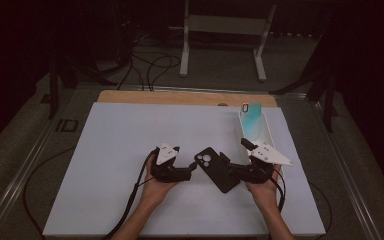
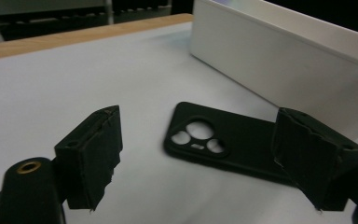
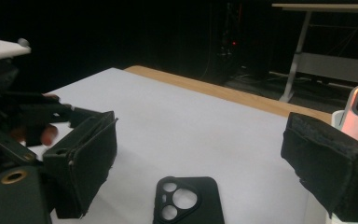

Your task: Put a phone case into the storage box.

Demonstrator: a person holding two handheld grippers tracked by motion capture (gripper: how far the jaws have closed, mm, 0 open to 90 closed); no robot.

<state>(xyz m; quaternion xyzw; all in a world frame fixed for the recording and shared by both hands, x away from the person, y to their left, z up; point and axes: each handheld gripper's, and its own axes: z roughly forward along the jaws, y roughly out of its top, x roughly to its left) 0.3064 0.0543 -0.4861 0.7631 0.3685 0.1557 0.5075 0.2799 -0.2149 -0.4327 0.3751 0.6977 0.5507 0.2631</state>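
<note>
A black phone case (image 1: 214,169) lies camera holes up on the white board (image 1: 125,150). My left gripper (image 1: 192,170) is at the case's left, its jaws open on either side of the case's camera end (image 2: 228,140), and the pads do not press on it. From the right, my right gripper (image 1: 228,165) reaches the case's other end, jaws wide apart over the case (image 3: 186,198) with nothing gripped. In the right gripper view the left gripper's fingers (image 3: 81,158) sit at the left.
A white tray (image 1: 269,131) stands at the board's right, just behind my right hand, with a teal phone (image 1: 252,122) leaning in it. A wooden table edge (image 1: 180,97) borders the board at the back. Cables trail off the front left.
</note>
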